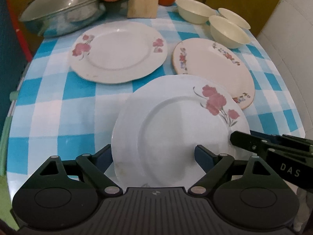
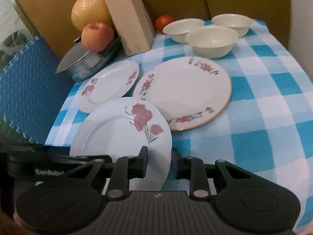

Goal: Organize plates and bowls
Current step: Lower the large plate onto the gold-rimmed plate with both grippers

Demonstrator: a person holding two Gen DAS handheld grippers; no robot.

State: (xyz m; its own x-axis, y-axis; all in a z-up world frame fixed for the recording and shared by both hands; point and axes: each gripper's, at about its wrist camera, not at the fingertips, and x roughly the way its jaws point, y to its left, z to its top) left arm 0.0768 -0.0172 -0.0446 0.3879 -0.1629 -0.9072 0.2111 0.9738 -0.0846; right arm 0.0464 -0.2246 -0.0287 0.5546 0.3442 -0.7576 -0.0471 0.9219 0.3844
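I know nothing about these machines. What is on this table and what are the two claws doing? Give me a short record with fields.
Surface: blue and white checked tablecloth
Held plate: white plate with pink flowers, tilted, overlapping the gold-rimmed floral plate
Left gripper: wide apart around that plate's near edge
Right gripper: straddling its rim
Other plate: second pink-flowered plate, flat
Bowls: three cream bowls, unstacked
Behind: lidded metal pot, wooden block, fruit

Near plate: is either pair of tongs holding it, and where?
The near plate sits between the right tongs at its near rim; whether they're clamped can't be told.
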